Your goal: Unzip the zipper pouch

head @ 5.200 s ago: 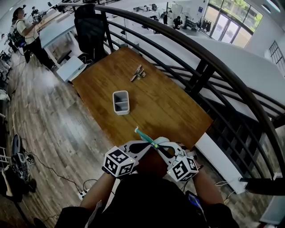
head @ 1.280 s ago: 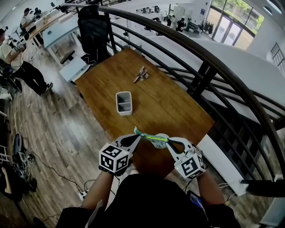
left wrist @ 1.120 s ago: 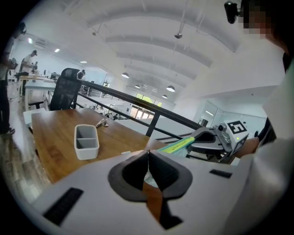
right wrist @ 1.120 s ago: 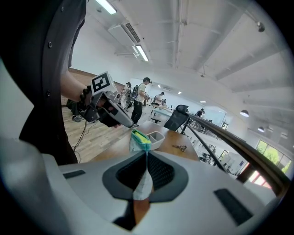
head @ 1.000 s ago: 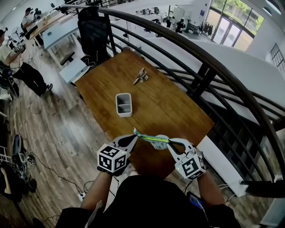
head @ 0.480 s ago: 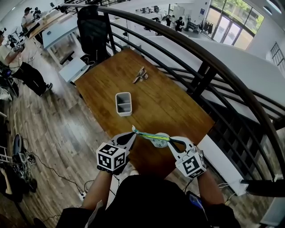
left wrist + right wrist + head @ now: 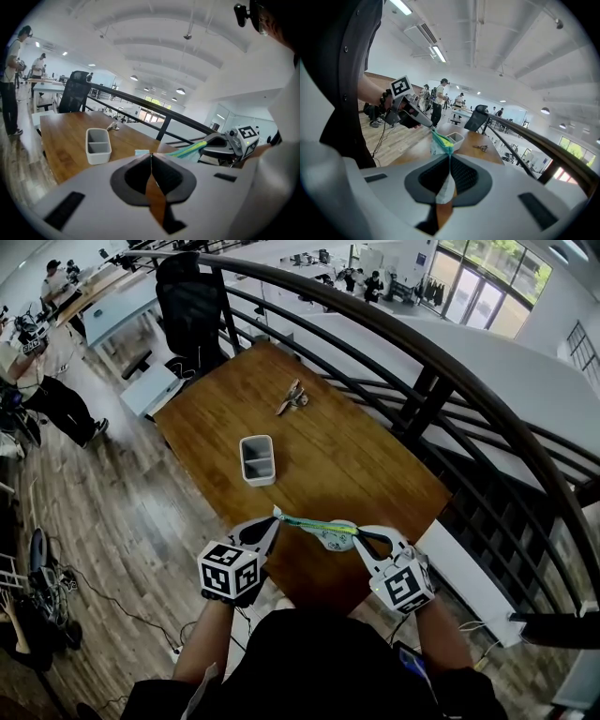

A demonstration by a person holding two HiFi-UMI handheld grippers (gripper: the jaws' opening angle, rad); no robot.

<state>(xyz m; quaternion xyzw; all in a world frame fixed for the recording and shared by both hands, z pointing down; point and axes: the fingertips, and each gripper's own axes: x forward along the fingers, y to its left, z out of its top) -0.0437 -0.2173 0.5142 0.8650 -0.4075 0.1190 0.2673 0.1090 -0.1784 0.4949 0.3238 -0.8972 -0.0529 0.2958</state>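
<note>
Our left gripper (image 7: 151,154) has its fingers pressed together on the pale blue end of the zipper pouch (image 7: 328,531). Our right gripper (image 7: 449,157) pinches the pouch's cloth at the opposite end. The pouch is stretched between the two, over the near edge of the wooden table (image 7: 356,446). At eleven o'clock from the pouch, a grey divided tray (image 7: 255,458) sits on the table.

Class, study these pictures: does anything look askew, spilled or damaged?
Nothing stands out. The zipper pouch is pulled taut between the left gripper and right gripper above the table; the grey tray sits upright.
</note>
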